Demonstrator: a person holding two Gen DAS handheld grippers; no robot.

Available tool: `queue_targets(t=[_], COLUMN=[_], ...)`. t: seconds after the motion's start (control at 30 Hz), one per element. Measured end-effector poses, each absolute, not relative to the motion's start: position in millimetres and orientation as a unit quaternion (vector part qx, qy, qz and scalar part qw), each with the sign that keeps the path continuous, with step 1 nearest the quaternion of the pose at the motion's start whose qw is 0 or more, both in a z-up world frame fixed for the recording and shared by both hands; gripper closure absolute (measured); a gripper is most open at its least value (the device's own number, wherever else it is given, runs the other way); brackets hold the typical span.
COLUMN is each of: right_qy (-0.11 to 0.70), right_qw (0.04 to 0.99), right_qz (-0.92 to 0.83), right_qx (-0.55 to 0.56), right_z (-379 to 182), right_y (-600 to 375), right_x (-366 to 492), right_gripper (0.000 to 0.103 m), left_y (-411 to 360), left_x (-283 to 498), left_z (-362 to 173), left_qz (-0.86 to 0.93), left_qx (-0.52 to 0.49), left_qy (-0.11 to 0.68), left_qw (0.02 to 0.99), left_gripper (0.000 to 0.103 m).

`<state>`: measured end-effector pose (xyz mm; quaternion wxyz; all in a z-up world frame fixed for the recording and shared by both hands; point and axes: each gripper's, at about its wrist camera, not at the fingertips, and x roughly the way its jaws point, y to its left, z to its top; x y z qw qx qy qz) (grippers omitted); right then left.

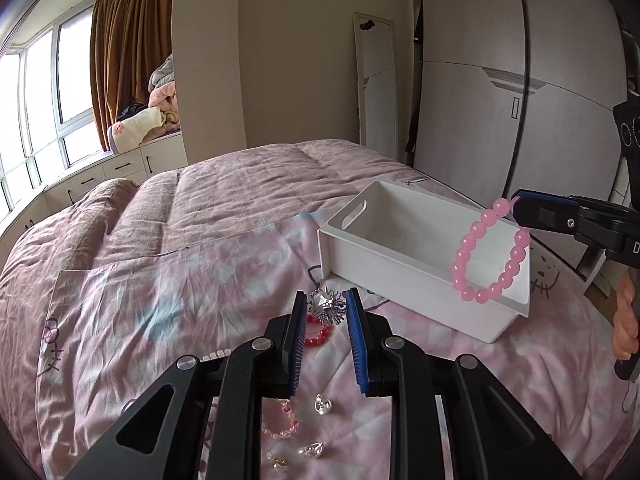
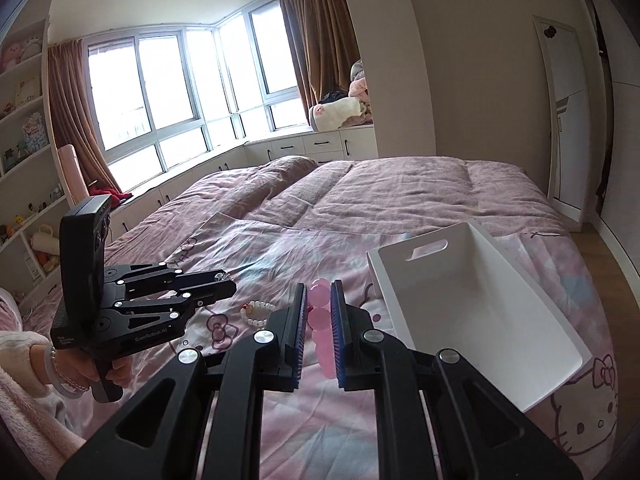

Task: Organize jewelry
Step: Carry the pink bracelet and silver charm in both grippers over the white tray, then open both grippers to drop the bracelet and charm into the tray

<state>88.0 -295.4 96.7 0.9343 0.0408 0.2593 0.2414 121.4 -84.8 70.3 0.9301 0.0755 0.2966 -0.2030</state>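
My right gripper (image 2: 319, 312) is shut on a pink bead bracelet (image 1: 490, 252) and holds it in the air over the near right corner of the white box (image 1: 400, 240); the beads (image 2: 320, 320) show between its pads. The box (image 2: 472, 304) sits on the bed, apparently empty. My left gripper (image 1: 327, 312) is open above a silver brooch (image 1: 326, 306) and a red bead bracelet (image 1: 318, 336). It also shows in the right wrist view (image 2: 226, 286). Below it lie a pale pink bracelet (image 1: 282, 424), clear charms (image 1: 323, 404) and small earrings (image 1: 278, 462). A white bead bracelet (image 2: 256, 314) lies between the grippers.
All lies on a pink Hello Kitty quilt (image 1: 160, 320) over the bed. A wardrobe (image 1: 500, 80) and mirror (image 1: 376, 80) stand beyond the bed. Windows, curtains and a bench with plush toys (image 2: 340, 112) line the far side.
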Motion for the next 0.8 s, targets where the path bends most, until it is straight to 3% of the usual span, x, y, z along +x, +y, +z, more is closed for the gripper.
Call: queue_targets(t=[0.37, 0.8], right_qy=[0.25, 0.318], right_qw=[0.953, 0.935], right_qz=[0.16, 0.145], right_qx=[0.059, 0.06], right_z=[104.1, 46.6], right_y=[-378.1, -397.2], right_x=[114.2, 178.4], right_gripper=[0.09, 0.09], left_y=[-193.1, -270.6], left_x=[191.2, 302.9], left_z=[108.7, 28.3], left_qz=[-0.296, -0.3], left_qx=[0.103, 0.139], left_qy=[0.289, 0.414], left_qw=[0.904, 0.848], left_gripper=[0.078, 0.078])
